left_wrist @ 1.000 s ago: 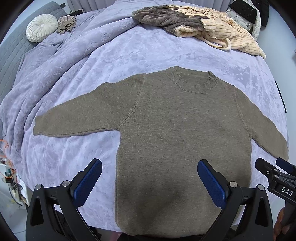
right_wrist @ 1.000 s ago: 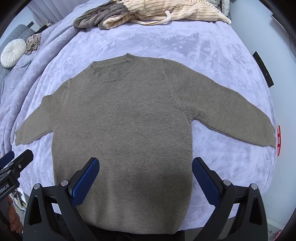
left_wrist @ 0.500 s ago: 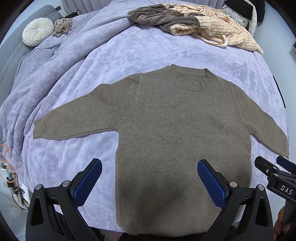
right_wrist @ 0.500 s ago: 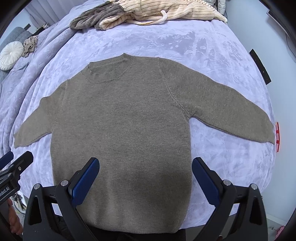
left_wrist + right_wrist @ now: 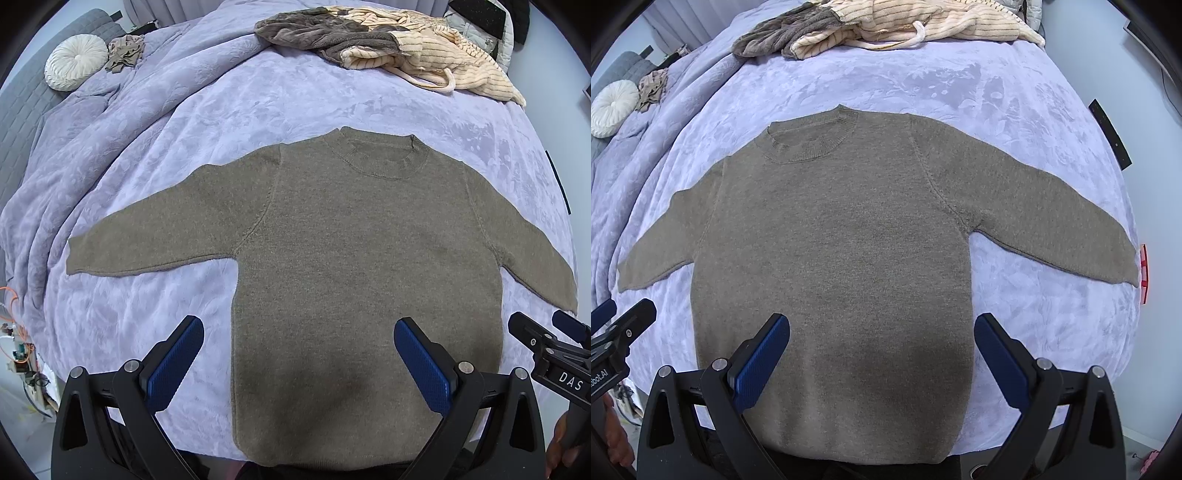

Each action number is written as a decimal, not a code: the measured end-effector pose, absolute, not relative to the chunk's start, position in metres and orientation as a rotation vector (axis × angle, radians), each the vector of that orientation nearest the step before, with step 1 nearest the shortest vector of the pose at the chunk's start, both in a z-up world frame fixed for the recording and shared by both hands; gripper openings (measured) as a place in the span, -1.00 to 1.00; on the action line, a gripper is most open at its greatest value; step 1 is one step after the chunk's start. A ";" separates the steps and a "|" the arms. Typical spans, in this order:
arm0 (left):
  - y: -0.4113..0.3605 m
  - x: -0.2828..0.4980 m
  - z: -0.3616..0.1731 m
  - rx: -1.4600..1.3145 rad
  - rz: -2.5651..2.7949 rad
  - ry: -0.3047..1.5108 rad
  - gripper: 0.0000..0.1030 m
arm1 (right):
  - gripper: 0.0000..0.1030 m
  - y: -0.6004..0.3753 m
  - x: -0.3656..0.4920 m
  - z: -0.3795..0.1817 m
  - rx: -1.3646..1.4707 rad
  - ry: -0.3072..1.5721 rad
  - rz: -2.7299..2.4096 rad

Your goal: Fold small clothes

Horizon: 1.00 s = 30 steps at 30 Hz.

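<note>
A brown sweater [image 5: 362,266] lies flat, front up, on the lilac bed [image 5: 258,110], neck away from the camera and both sleeves spread out to the sides. Its hem hangs at the near edge of the bed.

The left gripper [image 5: 299,354] hovers above the lower left part of the sweater, fingers [image 5: 177,362] spread wide and holding nothing. The right gripper [image 5: 882,350] hovers above the lower right part, fingers [image 5: 1001,358] likewise spread wide and empty.

At the far end of the bed lies a pile of clothes [image 5: 388,48], grey and cream. A round white cushion [image 5: 75,61] sits at the far left.
</note>
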<state>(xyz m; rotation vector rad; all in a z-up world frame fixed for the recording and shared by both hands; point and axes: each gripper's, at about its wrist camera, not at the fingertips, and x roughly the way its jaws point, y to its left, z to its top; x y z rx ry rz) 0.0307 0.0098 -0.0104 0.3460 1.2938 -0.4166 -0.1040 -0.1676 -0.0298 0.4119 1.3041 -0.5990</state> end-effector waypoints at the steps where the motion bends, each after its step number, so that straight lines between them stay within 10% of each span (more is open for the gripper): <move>1: 0.011 0.030 -0.011 0.345 -0.416 1.295 1.00 | 0.95 -0.167 -0.104 -0.030 0.412 1.304 -0.598; 30: 0.040 0.044 -0.039 0.273 -0.415 1.375 1.00 | 0.95 -0.157 -0.102 -0.043 0.413 1.342 -0.611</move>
